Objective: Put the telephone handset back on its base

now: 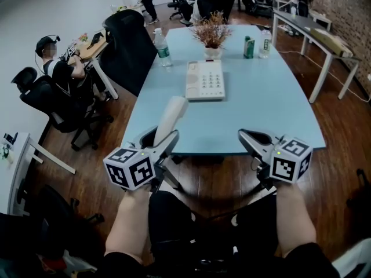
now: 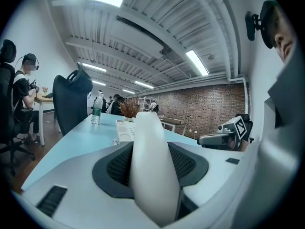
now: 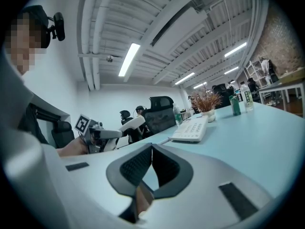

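We are at the near end of a long pale blue table [image 1: 261, 114], with both claws held out just above its near edge. Our left claw [image 1: 159, 136] is clamped on the white handset [image 1: 170, 119]. Its dark pads press on the handset's two sides, and the handset sticks forward out of the claw over the table's near left part. Our right claw [image 1: 244, 135] is well apart to the right, with its tips together and nothing between them. The telephone base [image 1: 205, 80] lies flat near the middle of the table, beyond the handset and apart from it, its cradle side bare. Just behind the base stands a potted plant [image 1: 211, 36], with a water bottle [image 1: 163, 48] to its left and a green can [image 1: 248, 47] to its right.
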`<action>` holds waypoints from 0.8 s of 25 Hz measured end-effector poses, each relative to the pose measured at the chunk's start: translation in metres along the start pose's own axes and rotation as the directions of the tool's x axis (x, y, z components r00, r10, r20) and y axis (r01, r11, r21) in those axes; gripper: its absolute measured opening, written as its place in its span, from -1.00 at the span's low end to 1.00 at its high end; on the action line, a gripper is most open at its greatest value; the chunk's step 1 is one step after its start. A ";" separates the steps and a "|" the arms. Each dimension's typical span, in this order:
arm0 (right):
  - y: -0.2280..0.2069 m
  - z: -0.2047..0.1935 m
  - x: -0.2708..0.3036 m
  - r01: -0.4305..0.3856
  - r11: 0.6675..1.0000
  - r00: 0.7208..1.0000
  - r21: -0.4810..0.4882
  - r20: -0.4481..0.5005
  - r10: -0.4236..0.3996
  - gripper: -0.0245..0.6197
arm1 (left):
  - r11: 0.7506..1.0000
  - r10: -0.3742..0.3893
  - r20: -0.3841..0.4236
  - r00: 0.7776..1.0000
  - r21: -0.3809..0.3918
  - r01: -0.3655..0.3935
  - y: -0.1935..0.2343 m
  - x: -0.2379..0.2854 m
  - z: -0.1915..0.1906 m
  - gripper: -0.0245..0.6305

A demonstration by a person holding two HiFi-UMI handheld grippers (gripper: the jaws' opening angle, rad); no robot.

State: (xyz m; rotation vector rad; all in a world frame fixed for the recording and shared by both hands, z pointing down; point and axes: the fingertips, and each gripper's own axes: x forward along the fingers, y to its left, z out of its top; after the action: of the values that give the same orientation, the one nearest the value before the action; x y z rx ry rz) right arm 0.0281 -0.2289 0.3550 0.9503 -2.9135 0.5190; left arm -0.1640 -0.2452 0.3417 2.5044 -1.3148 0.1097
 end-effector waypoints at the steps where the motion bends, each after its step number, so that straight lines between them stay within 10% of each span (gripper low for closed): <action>1: 0.000 0.001 0.000 -0.001 1.000 1.000 0.001 0.001 0.001 -0.88 | 1.000 0.004 0.004 1.000 -0.004 -0.004 0.004 0.004 0.006 -0.28; 9: -0.005 0.005 -0.003 0.001 1.000 1.000 0.001 0.016 -0.001 -0.88 | 0.993 0.084 0.009 0.996 -0.082 -0.083 0.066 0.083 0.077 -0.28; 20: -0.016 0.005 -0.008 0.022 1.000 0.999 0.021 0.028 -0.022 -0.88 | 0.964 0.238 -0.205 0.949 -0.066 -0.256 0.125 0.230 0.078 -0.28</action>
State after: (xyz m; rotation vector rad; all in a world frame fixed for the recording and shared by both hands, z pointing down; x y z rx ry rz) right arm 0.0440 -0.2383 0.3540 0.9988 -2.9245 0.5405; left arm -0.1390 -0.5177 0.3449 2.1805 -1.5071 0.3347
